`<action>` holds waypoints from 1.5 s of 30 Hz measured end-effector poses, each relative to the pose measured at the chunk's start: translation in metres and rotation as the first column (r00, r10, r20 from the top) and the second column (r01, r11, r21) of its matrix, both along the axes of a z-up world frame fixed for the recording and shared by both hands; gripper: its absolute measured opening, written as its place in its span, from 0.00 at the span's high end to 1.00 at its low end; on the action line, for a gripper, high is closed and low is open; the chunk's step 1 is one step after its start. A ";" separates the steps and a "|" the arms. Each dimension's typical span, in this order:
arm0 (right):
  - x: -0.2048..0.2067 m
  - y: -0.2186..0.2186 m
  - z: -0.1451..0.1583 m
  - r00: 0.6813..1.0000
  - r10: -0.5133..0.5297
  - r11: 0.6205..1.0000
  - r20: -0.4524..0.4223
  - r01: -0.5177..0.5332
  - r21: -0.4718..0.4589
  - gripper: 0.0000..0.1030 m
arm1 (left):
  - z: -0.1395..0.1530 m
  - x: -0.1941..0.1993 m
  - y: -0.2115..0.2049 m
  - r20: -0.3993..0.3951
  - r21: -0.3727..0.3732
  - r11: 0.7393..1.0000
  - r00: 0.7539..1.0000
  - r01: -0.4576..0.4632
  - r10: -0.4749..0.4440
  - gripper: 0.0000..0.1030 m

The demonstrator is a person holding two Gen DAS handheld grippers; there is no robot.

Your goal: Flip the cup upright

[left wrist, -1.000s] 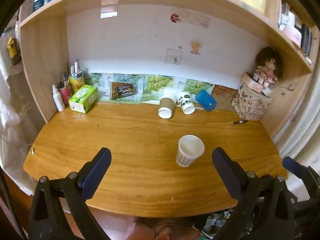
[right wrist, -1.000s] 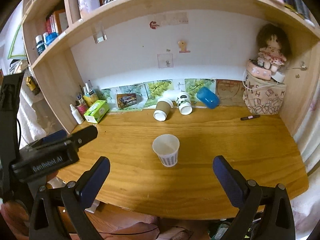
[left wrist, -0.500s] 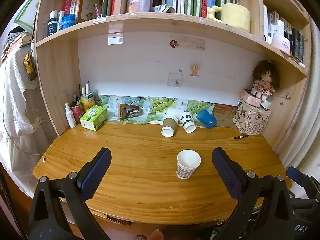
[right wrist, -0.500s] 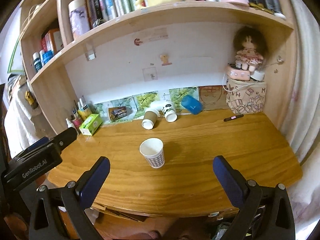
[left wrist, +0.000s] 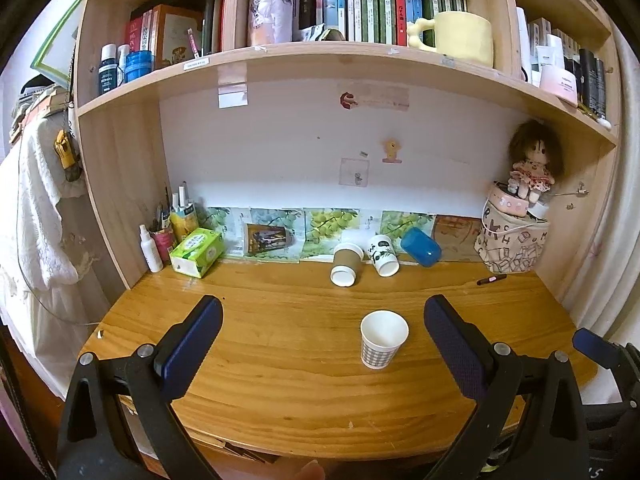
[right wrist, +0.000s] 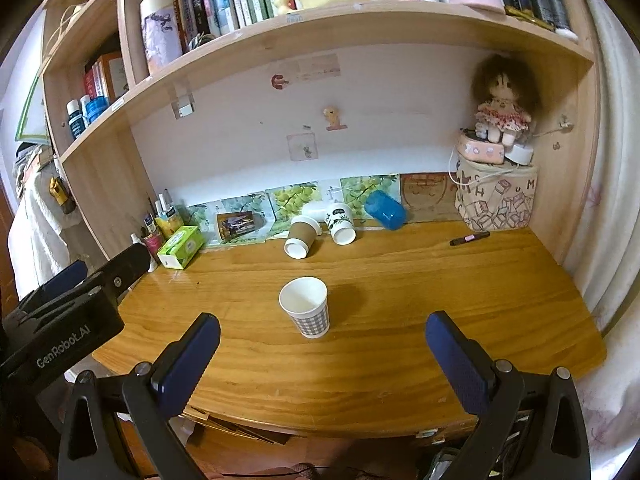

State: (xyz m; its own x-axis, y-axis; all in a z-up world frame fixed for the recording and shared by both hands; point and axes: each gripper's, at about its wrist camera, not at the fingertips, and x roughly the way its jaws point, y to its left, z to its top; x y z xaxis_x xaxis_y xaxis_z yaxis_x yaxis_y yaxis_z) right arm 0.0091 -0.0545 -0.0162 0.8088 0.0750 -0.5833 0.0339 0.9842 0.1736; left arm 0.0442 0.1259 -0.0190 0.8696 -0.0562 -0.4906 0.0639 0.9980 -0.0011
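Right wrist view shows the checked paper cup [right wrist: 306, 308] upright mid-worktop [right wrist: 440, 280], clear of both wide-open, empty grippers: right gripper [right wrist: 322, 344], left gripper [left wrist: 322, 336]. It looks light and crushable; grip its sidewall gently, below the rim.

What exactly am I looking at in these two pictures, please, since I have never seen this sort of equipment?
There is no robot here: a person holds a two-finger gripper in each hand, each with a fisheye camera looking along its fingers. One picture is from the left gripper, the other from the right gripper. Both are open and hold nothing. On the wooden desk a checked paper cup stands upright. At the back, a brown cup, a white printed cup and a blue cup lie tipped over, beside a marker and tissue box.
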 end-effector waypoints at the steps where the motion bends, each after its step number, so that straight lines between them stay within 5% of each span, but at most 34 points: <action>1: 0.000 0.001 0.001 1.000 0.004 1.000 0.004 -0.004 -0.005 0.00 | 0.000 0.000 0.000 0.003 0.001 1.000 1.000 -0.001 0.001 0.02; 45: 0.019 -0.002 0.004 0.999 0.022 0.999 0.041 -0.021 -0.032 0.00 | 0.003 0.016 -0.016 0.038 0.026 1.000 0.999 0.005 -0.006 0.02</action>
State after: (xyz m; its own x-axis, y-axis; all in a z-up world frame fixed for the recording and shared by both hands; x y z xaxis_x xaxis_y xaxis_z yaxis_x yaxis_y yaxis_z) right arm 0.0280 -0.0566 -0.0120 0.8305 0.0743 -0.5520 0.0063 0.9897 0.1428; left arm 0.0601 0.1100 -0.0158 0.8872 -0.0489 -0.4589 0.0688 0.9973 0.0268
